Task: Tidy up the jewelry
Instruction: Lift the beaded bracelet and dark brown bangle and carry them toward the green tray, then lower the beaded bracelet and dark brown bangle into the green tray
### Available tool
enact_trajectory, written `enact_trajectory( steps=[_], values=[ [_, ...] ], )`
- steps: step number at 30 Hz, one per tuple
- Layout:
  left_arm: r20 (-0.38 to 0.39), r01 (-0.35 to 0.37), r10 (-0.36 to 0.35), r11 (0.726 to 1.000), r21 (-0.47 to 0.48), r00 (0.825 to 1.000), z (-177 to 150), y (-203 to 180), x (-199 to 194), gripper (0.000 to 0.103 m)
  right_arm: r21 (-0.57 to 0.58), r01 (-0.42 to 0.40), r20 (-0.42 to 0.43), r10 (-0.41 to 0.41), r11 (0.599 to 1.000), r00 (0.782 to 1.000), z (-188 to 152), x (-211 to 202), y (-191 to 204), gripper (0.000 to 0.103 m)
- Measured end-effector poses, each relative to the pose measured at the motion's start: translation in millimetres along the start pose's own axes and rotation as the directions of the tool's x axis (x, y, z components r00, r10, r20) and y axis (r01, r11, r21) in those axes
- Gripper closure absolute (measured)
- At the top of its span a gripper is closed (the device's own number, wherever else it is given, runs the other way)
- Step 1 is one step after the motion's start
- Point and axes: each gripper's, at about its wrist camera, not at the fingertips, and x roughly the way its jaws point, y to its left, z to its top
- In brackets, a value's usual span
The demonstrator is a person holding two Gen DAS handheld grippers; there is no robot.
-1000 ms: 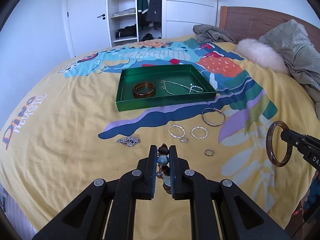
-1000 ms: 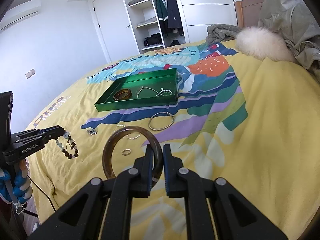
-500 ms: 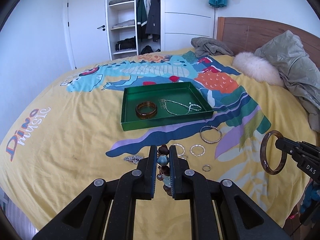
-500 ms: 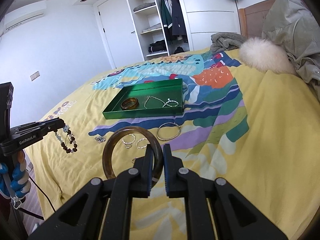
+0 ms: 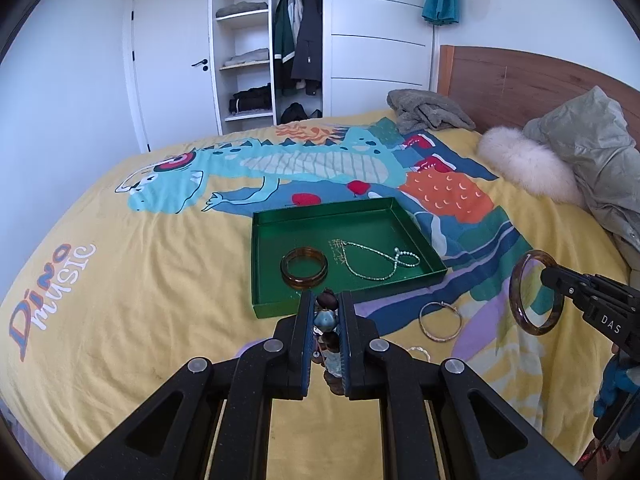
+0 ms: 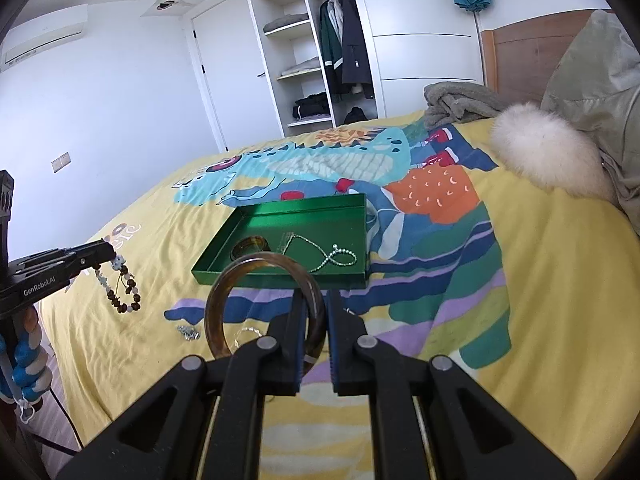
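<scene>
A green tray (image 5: 430, 274) (image 6: 280, 274) lies on the bedspread, holding a brown bangle (image 5: 304, 268) (image 6: 251, 247) and a silver chain necklace (image 5: 380, 260) (image 6: 332, 258). My left gripper (image 5: 326, 304) (image 6: 108, 258) is shut on a beaded bracelet (image 5: 325, 320) (image 6: 122, 294) of brown and pale blue beads, just short of the tray's near rim. My right gripper (image 6: 316, 300) (image 5: 546, 274) is shut on a large tortoiseshell bangle (image 6: 240, 276) (image 5: 536, 292), held upright, right of the tray in the left wrist view.
Loose on the yellow dinosaur bedspread near the tray: a silver hoop (image 5: 440, 320), a small ring (image 5: 418, 353) and a silver brooch (image 6: 188, 331). A white fluffy cushion (image 5: 524, 164), grey clothes (image 5: 428, 110) and the headboard lie beyond. An open wardrobe stands behind the bed.
Both grippers have risen and moved toward the tray, each keeping hold of its piece. The loose rings have slipped below and behind the fingers.
</scene>
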Motion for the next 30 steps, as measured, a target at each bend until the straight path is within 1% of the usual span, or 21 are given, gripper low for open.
enact_trajectory(
  steps=[7, 14, 18, 23, 30],
  values=[
    [-0.028, 0.019, -0.019, 0.999, 0.028, 0.999, 30, -3, 61, 0.092, 0.058, 0.007, 0.000, -0.007, 0.998, 1.000, 30, 67, -6, 0.094],
    [-0.071, 0.048, -0.046, 0.998, 0.034, 0.996, 45, -11, 127, 0.092, 0.094, 0.051, -0.019, -0.049, 0.994, 0.999, 46, 130, -20, 0.094],
    [-0.103, 0.061, -0.057, 0.997, 0.039, 0.993, 48, -19, 161, 0.092, 0.104, 0.069, -0.035, -0.065, 0.992, 0.997, 49, 160, -31, 0.094],
    [-0.129, 0.067, -0.060, 0.996, 0.050, 0.990, 47, -32, 195, 0.092, 0.110, 0.079, -0.065, -0.072, 0.991, 0.995, 48, 195, -40, 0.094],
    [-0.172, 0.039, -0.030, 0.998, 0.048, 0.985, 38, -36, 231, 0.092, 0.101, 0.081, -0.118, -0.069, 0.992, 0.991, 42, 233, -43, 0.094]
  ],
)
